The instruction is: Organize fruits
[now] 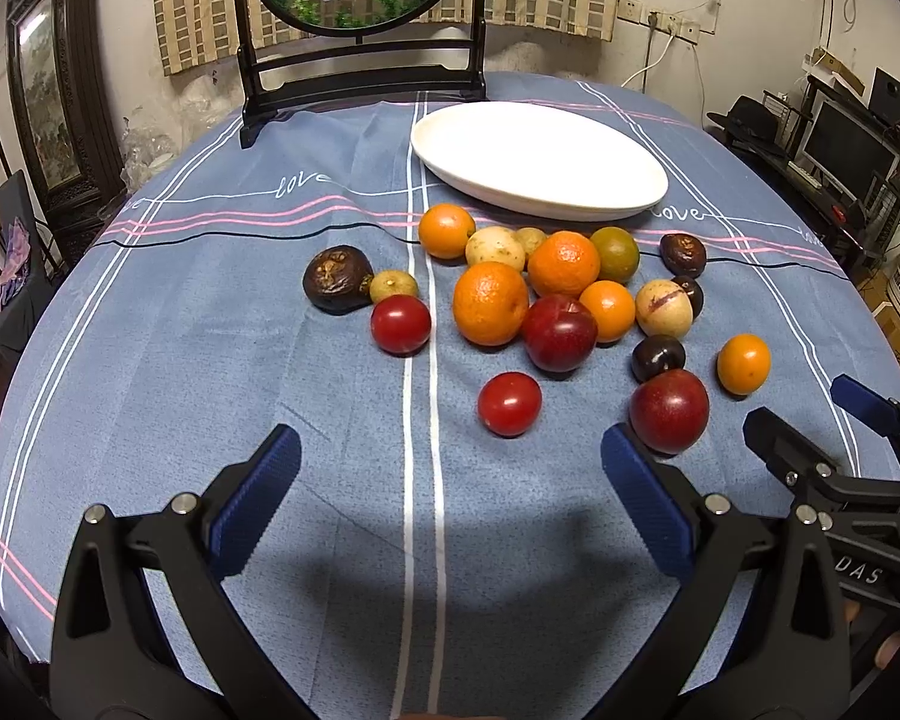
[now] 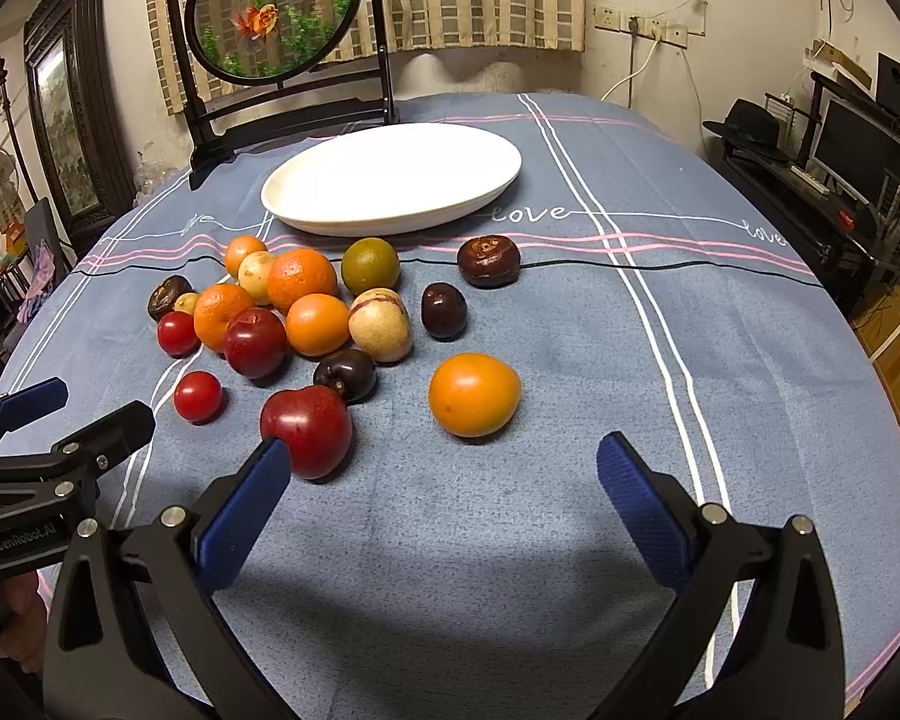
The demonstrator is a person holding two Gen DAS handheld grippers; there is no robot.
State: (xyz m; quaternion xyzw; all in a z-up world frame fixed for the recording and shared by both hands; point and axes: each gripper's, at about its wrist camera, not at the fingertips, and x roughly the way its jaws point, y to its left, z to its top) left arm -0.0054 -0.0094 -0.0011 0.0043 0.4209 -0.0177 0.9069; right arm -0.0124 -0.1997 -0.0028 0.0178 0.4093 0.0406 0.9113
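Fruits lie loose on a blue tablecloth, w/ both grippers nearest the viewer. Left gripper & right gripper hover w/ fingers spread wide, gripping nothing. Beyond the pile sits a white oval plate, no fruit on it.

Both wrist views look forward and down over my open jaws, low and close to the table. Left view: fruit pile ahead, right of the jaws. Right view: pile ahead-left. Shared: white plate beyond both jaws; each view catches the other gripper at its edge.
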